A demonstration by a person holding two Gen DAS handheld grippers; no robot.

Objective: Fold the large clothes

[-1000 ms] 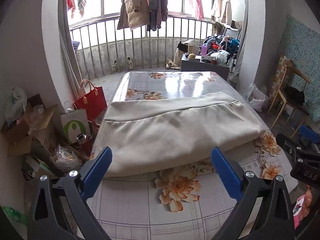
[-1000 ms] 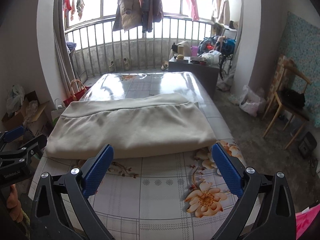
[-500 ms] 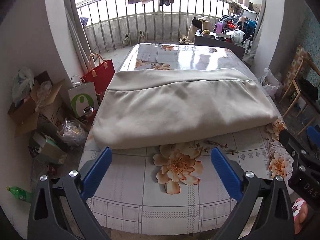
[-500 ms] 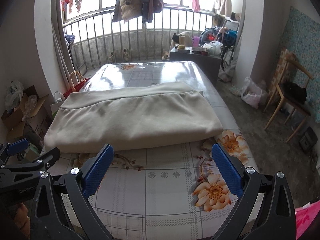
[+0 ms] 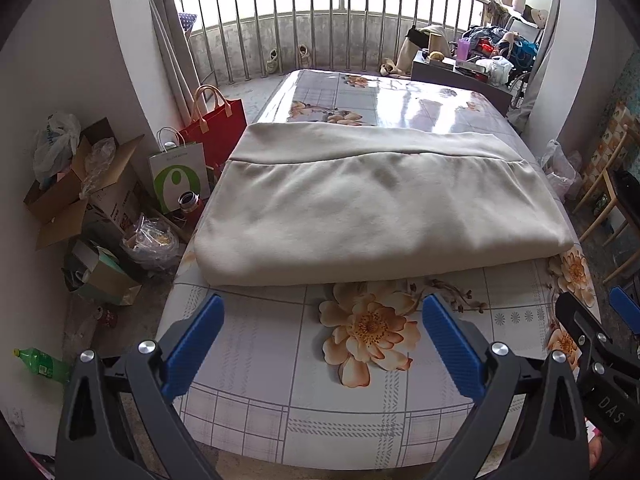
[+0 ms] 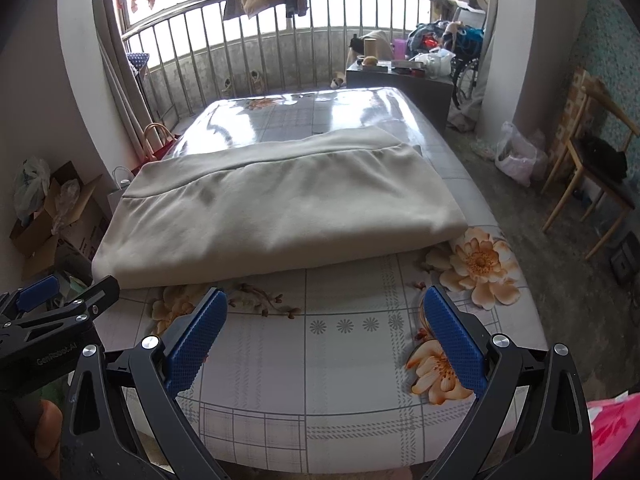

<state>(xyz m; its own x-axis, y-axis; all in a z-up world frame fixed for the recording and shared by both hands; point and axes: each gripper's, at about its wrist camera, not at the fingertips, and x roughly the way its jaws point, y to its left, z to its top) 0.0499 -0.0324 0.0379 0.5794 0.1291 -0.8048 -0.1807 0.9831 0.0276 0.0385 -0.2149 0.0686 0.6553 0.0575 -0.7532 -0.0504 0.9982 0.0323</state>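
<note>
I see the folded beige garment (image 5: 376, 208) lying flat across the middle of the flowered surface (image 5: 360, 420). My left gripper (image 5: 320, 344) and right gripper (image 6: 326, 336) are both spread wide, holding nothing, above the near edge. Compared with a second ago, both have tilted downward, showing more surface.

Garment (image 5: 380, 204) on table (image 5: 280, 420); railing (image 5: 320, 32) behind
</note>
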